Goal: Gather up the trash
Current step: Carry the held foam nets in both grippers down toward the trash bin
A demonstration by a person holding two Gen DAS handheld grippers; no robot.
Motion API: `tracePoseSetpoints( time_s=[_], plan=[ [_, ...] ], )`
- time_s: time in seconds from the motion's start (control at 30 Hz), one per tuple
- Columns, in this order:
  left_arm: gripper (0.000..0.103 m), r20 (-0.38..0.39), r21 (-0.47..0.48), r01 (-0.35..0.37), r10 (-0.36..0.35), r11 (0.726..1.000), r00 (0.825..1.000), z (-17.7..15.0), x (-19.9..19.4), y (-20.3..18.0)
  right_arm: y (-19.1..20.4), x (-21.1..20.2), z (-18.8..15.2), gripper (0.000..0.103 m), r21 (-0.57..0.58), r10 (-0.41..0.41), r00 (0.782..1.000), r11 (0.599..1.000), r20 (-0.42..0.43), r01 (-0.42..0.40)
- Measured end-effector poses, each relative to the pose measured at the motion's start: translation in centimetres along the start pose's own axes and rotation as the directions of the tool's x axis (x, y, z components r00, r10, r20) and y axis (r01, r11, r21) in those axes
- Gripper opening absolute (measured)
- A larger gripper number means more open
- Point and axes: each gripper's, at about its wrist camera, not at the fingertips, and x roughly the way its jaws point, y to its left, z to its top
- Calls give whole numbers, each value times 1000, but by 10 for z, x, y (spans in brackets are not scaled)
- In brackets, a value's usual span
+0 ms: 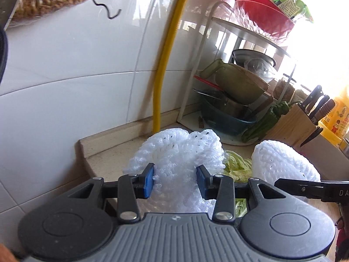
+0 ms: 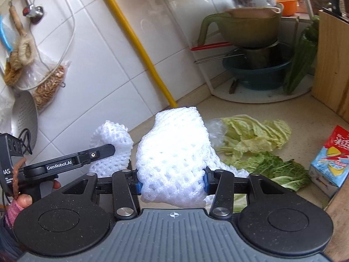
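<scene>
Right gripper [image 2: 172, 182]: I have it clamped on a white foam net [image 2: 174, 152].
Left gripper [image 1: 175, 182]: pads apart, straddling second foam net [image 1: 174, 152].
Nearby: cabbage leaves [image 2: 257, 135] on counter [image 2: 305, 126], milk carton [image 2: 329, 159] right.

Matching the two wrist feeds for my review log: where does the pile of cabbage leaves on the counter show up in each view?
Left wrist: cabbage leaves lie right of centre, mostly hidden between the two white foam nets.
Right wrist: cabbage leaves spread across the counter at centre right, beside the red and blue carton.
Shared landmark: the yellow pipe on the tiled wall.
</scene>
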Motion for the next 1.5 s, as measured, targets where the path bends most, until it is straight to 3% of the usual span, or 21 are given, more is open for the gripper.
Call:
tracePoseSetpoints(
  time_s=[0.37, 0.57, 0.93, 1.33, 1.5],
  plan=[
    [37, 11, -74, -174, 175, 982, 985, -25, -43, 51, 83, 64, -17, 54, -144, 146, 981, 976, -128, -164],
    [37, -8, -90, -254, 254, 963, 967, -39, -45, 72, 116, 100, -29, 54, -195, 169, 963, 958, -207, -210],
    [37, -113, -137, -337, 324, 931, 939, -68, -19, 106, 139, 154, -49, 54, -242, 122, 935, 947, -332, -210],
    [39, -222, -180, -375, 334, 909, 916, -94, 15, 133, 144, 200, -69, 54, -279, 52, 897, 941, -440, -192],
    [41, -276, -208, -389, 327, 898, 904, -106, 31, 147, 145, 227, -79, 60, -309, 19, 874, 932, -485, -191]
  ],
)
